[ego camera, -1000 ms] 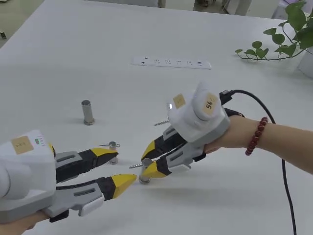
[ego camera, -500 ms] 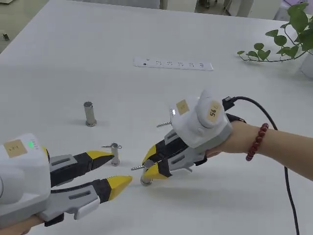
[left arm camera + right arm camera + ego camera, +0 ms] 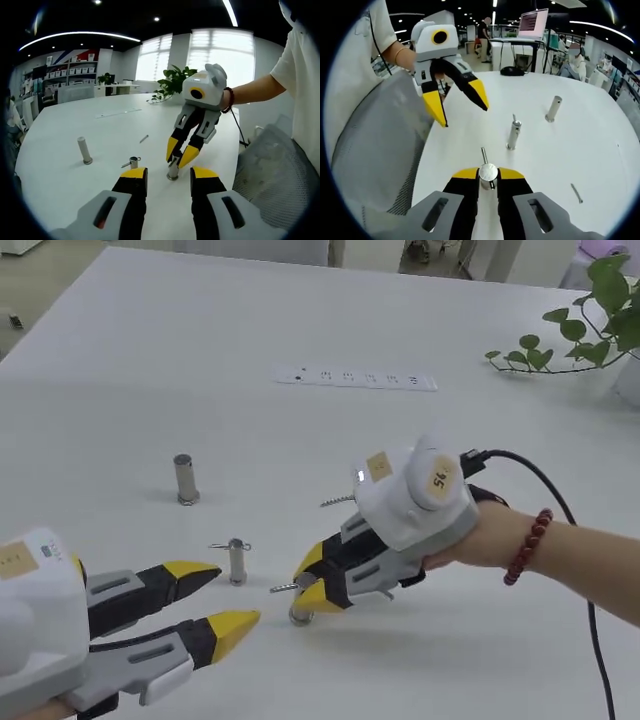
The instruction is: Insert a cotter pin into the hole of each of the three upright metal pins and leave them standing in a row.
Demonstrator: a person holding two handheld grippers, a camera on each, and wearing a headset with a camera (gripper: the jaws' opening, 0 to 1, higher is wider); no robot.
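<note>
metal pin half hidden in clamped right gripper — left gripper fingers apart

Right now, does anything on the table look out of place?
One cotter pin lies loose and flat on the table, behind the right hand-held gripper; the far metal pin shows none through it. Nothing looks spilled or damaged.

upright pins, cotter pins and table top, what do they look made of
Upright pins: grey metal, probably steel, with bright glints. Cotter pins: thin grey metal wire, finish too small to judge. Table top: smooth matte white, perhaps laminate; no grain shows.
</note>
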